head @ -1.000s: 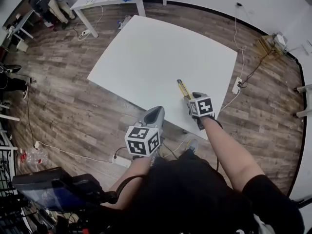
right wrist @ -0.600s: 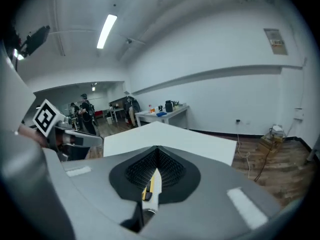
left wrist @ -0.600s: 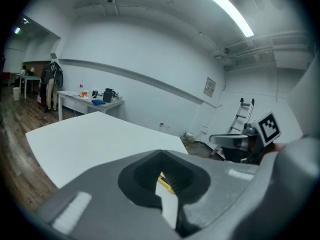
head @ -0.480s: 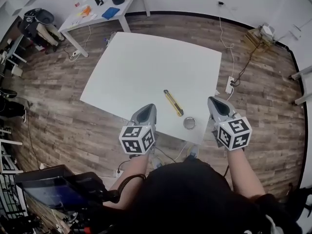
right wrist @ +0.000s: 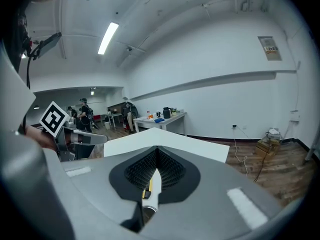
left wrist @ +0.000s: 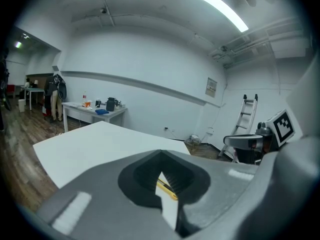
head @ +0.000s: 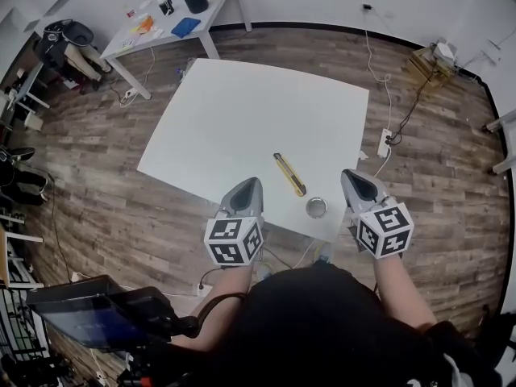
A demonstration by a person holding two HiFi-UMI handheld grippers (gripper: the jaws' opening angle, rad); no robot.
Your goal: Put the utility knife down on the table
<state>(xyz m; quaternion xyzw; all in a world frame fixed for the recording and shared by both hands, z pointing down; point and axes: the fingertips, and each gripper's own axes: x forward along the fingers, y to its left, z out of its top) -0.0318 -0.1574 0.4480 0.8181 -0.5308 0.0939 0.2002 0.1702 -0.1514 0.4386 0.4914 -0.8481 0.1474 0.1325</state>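
Observation:
The yellow utility knife lies flat on the white table near its front edge, touched by nothing. My left gripper hovers shut just left of the knife at the table's front edge. My right gripper hangs shut to the right, past the table's corner. In the left gripper view the knife shows through the slit of the left gripper. Through the closed jaws of the right gripper in its own view I also see the knife.
A small round metal ring rests on the table right of the knife. A second table with clutter stands at the back left. Cables and a power strip lie on the wooden floor; a ladder leans on the far wall.
One second ago my right gripper held the knife over the table. The knife now lies on the table and the right gripper has drawn back to the right.

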